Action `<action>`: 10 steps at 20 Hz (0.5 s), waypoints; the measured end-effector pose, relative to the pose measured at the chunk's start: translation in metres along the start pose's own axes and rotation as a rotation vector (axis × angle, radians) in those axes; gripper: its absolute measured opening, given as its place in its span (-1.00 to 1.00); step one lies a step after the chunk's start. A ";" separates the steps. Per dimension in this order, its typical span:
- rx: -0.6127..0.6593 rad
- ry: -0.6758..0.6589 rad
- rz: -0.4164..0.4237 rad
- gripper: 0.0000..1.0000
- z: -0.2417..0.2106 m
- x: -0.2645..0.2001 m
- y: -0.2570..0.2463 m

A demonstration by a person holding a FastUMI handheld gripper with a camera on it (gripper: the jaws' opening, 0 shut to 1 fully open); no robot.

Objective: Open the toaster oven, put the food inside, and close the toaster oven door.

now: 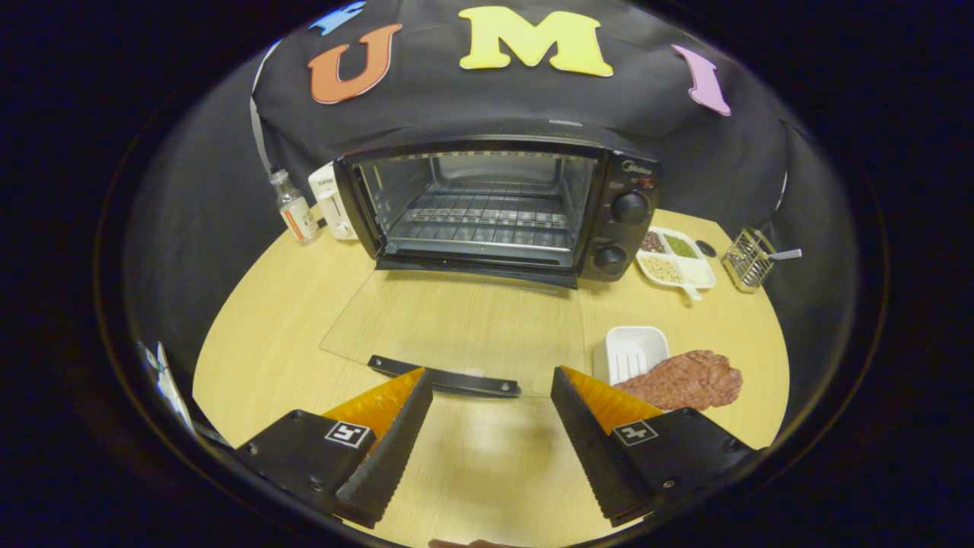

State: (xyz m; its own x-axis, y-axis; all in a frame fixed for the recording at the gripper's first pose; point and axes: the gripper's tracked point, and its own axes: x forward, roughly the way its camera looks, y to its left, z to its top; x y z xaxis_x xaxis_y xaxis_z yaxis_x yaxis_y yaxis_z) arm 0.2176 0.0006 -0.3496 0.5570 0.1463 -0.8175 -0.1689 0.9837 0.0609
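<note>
The black toaster oven (498,205) stands at the back of the wooden table with its glass door (456,327) folded down flat toward me. The door's dark handle (445,377) lies just ahead of my fingertips. Inside, the wire rack (487,221) is bare. A reddish-brown slab of meat (685,380) lies on the table beside my right finger, partly over a white tray (630,352). My gripper (491,388) is open, with nothing between its fingers, hovering above the table in front of the door.
A small bottle (295,207) and a white appliance (332,202) stand left of the oven. A white divided dish (677,262) of beans and a wire basket (749,259) sit to its right. The round table's edge (221,342) curves close on both sides.
</note>
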 end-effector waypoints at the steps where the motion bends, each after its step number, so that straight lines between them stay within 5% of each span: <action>1: 0.003 -0.004 0.004 1.00 0.000 -0.008 -0.007; 10: 0.084 -0.119 -0.010 0.99 0.005 -0.063 -0.115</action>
State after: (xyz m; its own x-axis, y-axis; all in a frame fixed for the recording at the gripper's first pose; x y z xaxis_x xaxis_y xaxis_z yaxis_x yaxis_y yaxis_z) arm 0.2055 -0.1214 -0.3022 0.6513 0.1432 -0.7452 -0.0969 0.9897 0.1055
